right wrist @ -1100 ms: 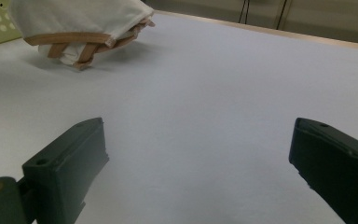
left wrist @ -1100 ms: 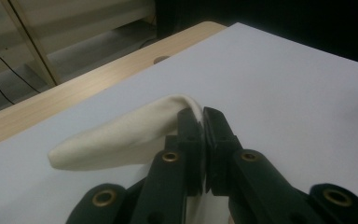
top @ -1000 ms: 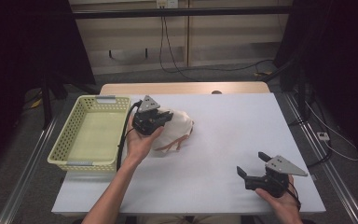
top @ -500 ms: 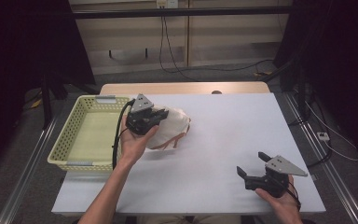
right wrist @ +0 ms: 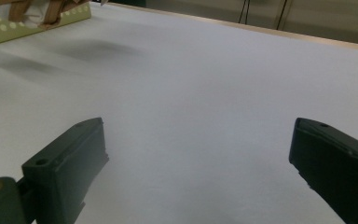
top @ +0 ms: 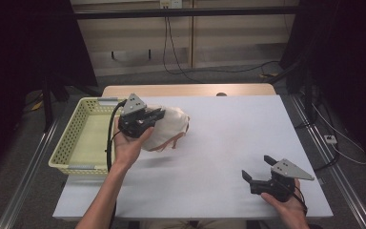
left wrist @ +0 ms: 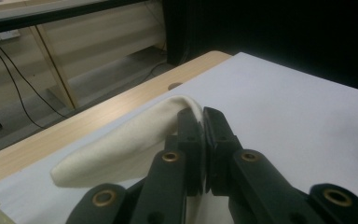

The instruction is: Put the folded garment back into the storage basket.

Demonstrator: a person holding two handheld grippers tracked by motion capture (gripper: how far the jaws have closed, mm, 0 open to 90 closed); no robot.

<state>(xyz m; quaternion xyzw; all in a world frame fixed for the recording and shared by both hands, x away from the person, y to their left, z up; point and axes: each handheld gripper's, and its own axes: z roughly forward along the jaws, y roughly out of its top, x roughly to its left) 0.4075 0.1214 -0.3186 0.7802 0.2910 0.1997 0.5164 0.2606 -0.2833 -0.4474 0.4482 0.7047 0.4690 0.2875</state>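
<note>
While the high view hides the pinch, left gripper view shows jaws clamped on cloth; right gripper gapes empty.

White table; yellow basket at left edge; cream cloth bag just beside basket
</note>
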